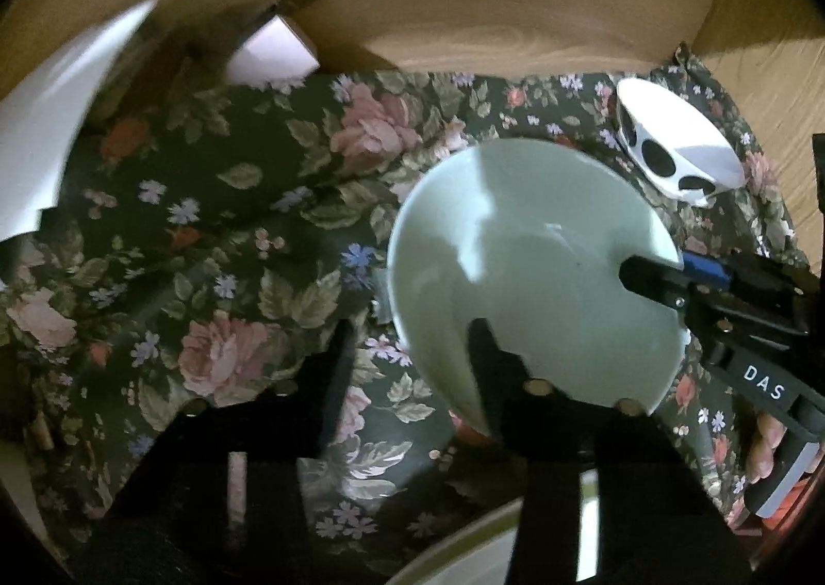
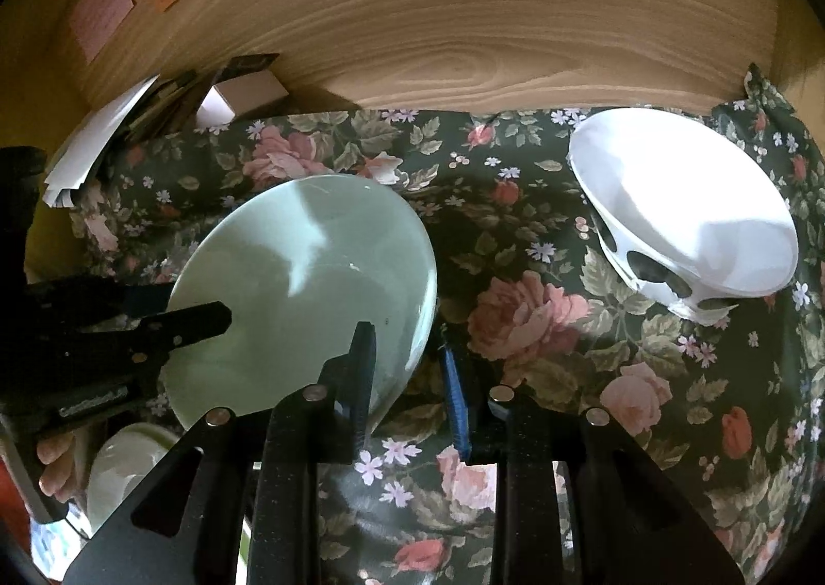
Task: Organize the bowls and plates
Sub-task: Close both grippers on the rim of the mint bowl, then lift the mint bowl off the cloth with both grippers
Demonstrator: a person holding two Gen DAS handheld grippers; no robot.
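Note:
A pale green bowl [image 1: 521, 275] [image 2: 309, 286] is tilted above the floral cloth. My left gripper [image 1: 407, 347] has one finger [image 1: 484, 358] inside the bowl and the other [image 1: 335, 358] outside, with a wide gap. My right gripper [image 2: 407, 368] has its left finger [image 2: 361, 368] on the bowl's inner rim and its blue-padded finger [image 2: 456, 394] just outside the wall. It also shows in the left wrist view [image 1: 665, 280], gripping the rim. A white bowl with black spots [image 1: 675, 146] [image 2: 686, 218] stands at the far right.
A floral cloth [image 1: 216, 234] [image 2: 541, 327] covers the table. A wooden wall [image 2: 438, 28] runs behind. White papers [image 1: 46, 120] [image 2: 87, 151] and a small box [image 2: 242, 95] sit at the back left. Another pale dish [image 2: 129, 461] lies below.

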